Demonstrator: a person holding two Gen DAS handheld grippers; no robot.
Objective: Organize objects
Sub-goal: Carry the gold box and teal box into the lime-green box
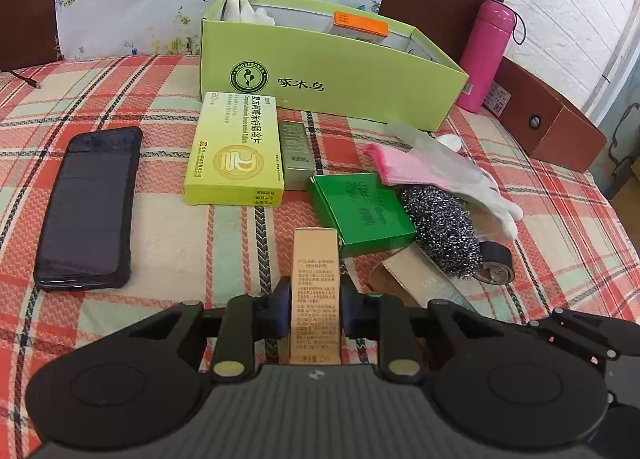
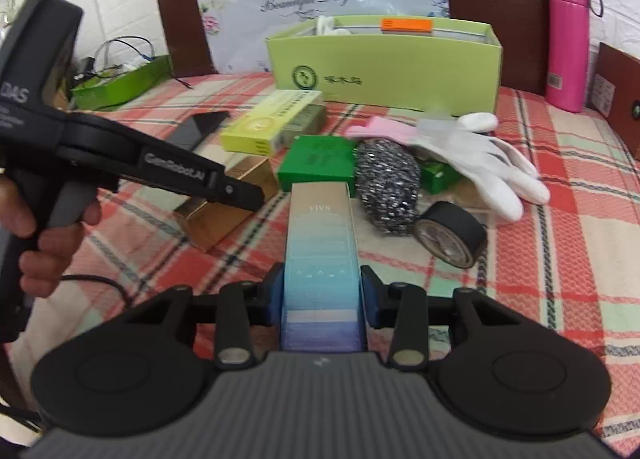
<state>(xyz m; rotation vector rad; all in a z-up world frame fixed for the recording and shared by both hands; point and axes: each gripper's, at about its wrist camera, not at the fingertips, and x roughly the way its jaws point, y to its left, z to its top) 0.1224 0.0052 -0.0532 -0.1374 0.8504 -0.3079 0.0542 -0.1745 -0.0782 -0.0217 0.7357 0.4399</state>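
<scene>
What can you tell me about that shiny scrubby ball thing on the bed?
The scrubber is a loose wad of curly silver metal wire, glinting with dark gaps, longer than wide. It lies on its side on the checked cloth, among the clutter before the big green box. It presses against the small green box on one side, the white glove lies close on the other, and the black tape roll sits by its near end. No gripper touches it.

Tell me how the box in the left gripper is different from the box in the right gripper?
The gold box is tan with small dark print; the blue box fades from pale grey through turquoise to purple. The gold box looks narrower than the blue box. Both are long, slim cartons, each clamped in a gripper.
</scene>
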